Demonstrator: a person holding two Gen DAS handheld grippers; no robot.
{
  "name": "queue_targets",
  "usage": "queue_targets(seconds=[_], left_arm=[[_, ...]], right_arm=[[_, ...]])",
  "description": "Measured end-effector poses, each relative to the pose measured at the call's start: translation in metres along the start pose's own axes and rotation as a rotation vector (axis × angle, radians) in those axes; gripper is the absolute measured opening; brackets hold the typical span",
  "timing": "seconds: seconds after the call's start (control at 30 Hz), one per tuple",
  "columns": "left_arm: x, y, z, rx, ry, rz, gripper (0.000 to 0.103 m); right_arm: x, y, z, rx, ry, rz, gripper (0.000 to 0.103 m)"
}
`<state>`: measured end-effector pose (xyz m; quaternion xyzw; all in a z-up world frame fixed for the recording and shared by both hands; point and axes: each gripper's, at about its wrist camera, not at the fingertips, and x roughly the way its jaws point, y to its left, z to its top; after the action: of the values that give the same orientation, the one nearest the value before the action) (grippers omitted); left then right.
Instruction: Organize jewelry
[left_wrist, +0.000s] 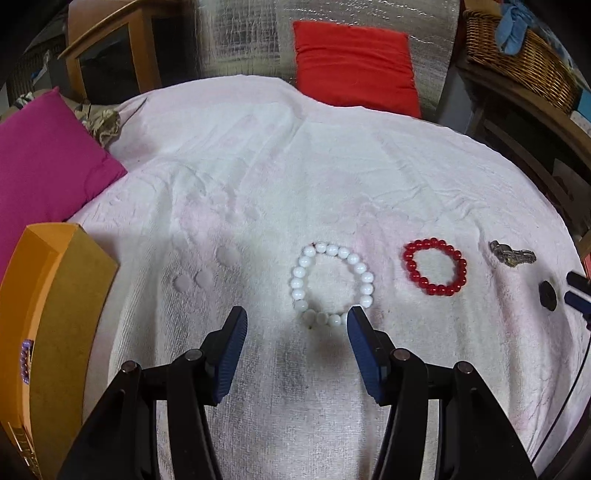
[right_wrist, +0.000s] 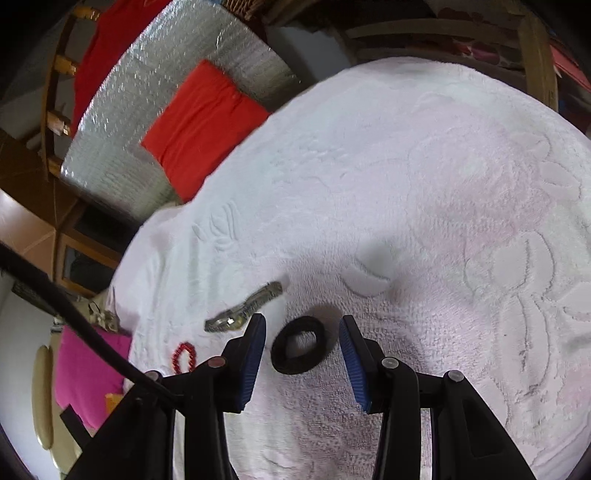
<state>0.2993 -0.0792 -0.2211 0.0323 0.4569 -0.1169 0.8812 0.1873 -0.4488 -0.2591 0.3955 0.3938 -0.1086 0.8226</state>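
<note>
A white bead bracelet (left_wrist: 332, 282) lies on the white towel (left_wrist: 258, 177). My left gripper (left_wrist: 297, 319) is open just in front of it, its right fingertip beside the near beads. A red bead bracelet (left_wrist: 435, 266) and a silver metal bracelet (left_wrist: 511, 254) lie further right. A black ring-shaped band (right_wrist: 298, 345) lies between the open fingers of my right gripper (right_wrist: 303, 326). The silver bracelet (right_wrist: 245, 309) and the red bracelet (right_wrist: 183, 356) show to its left. My right gripper's fingertips (left_wrist: 576, 291) show at the right edge of the left wrist view, beside the black band (left_wrist: 547, 295).
An orange box (left_wrist: 48, 332) stands at the left, with purple beads (left_wrist: 26, 360) inside. A magenta cushion (left_wrist: 44, 162) and a red cushion (left_wrist: 354, 62) border the towel. A wicker basket (left_wrist: 517, 51) sits at the back right. A black cable (right_wrist: 74, 314) crosses the right wrist view.
</note>
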Motion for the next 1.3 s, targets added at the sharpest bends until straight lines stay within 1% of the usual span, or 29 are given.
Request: queue_targets(seconds=[0.07,0.1,0.17,0.2,0.23,0.27,0.33,0.37,0.43,0.5,0.57,0.63,0.73,0.77,0.8,0.83,0.93,1.03,1.23,1.3], left_arm=[[0.001,0.004,0.0,-0.005,0.002,-0.004,0.057],[0.001,0.006,0.0,-0.007,0.004,-0.007,0.057],[0.002,0.012,0.0,-0.013,0.006,-0.012,0.057],[0.002,0.014,0.0,-0.014,0.006,-0.012,0.057],[0.002,0.016,0.0,-0.014,0.005,-0.014,0.057],[0.003,0.018,0.001,-0.015,0.002,-0.019,0.057],[0.002,0.019,0.001,-0.012,-0.004,-0.041,0.057],[0.002,0.017,0.002,-0.002,-0.01,-0.059,0.057],[0.0,0.011,0.003,0.015,-0.023,-0.089,0.057],[-0.001,0.003,0.004,0.04,-0.039,-0.127,0.058],[0.0,-0.007,0.005,0.071,-0.049,-0.145,0.06],[0.004,-0.014,0.005,0.09,-0.046,-0.153,0.06],[0.017,-0.017,0.006,0.087,-0.011,-0.159,0.059],[0.023,-0.017,0.005,0.091,0.008,-0.161,0.055],[0.027,-0.017,0.005,0.097,0.025,-0.164,0.041],[0.031,-0.017,0.004,0.103,0.048,-0.176,0.036],[0.031,-0.017,0.004,0.134,0.055,-0.177,0.036],[0.028,-0.021,0.001,0.195,0.047,-0.166,0.036],[0.029,-0.017,0.002,0.206,0.076,-0.182,0.037],[0.028,-0.012,0.002,0.223,0.072,-0.166,0.037]], right_arm=[[0.01,0.005,-0.002,-0.034,0.021,-0.039,0.041],[0.014,0.007,-0.003,-0.048,0.029,-0.054,0.036],[0.026,0.011,-0.007,-0.093,0.055,-0.126,0.031],[0.031,0.012,-0.009,-0.114,0.065,-0.164,0.024],[0.033,0.015,-0.01,-0.144,0.052,-0.201,0.018],[0.033,0.02,-0.012,-0.185,0.034,-0.231,0.016],[0.032,0.026,-0.014,-0.218,0.016,-0.262,0.008],[0.03,0.028,-0.015,-0.217,0.002,-0.269,0.008],[0.025,0.03,-0.015,-0.201,-0.023,-0.255,0.008],[0.015,0.034,-0.014,-0.188,-0.055,-0.221,0.008],[0.009,0.04,-0.016,-0.186,-0.07,-0.188,0.008],[0.008,0.048,-0.018,-0.184,-0.063,-0.163,0.008],[0.013,0.056,-0.023,-0.19,-0.038,-0.139,0.008],[0.015,0.059,-0.024,-0.191,-0.033,-0.136,0.008],[0.018,0.061,-0.024,-0.193,-0.029,-0.134,0.008],[0.019,0.062,-0.025,-0.197,-0.023,-0.131,0.008],[0.027,0.061,-0.023,-0.195,-0.015,-0.131,0.008],[0.03,0.059,-0.022,-0.186,-0.006,-0.129,0.008],[0.032,0.06,-0.021,-0.181,0.004,-0.11,0.008],[0.031,0.061,-0.021,-0.19,0.002,-0.108,0.008]])
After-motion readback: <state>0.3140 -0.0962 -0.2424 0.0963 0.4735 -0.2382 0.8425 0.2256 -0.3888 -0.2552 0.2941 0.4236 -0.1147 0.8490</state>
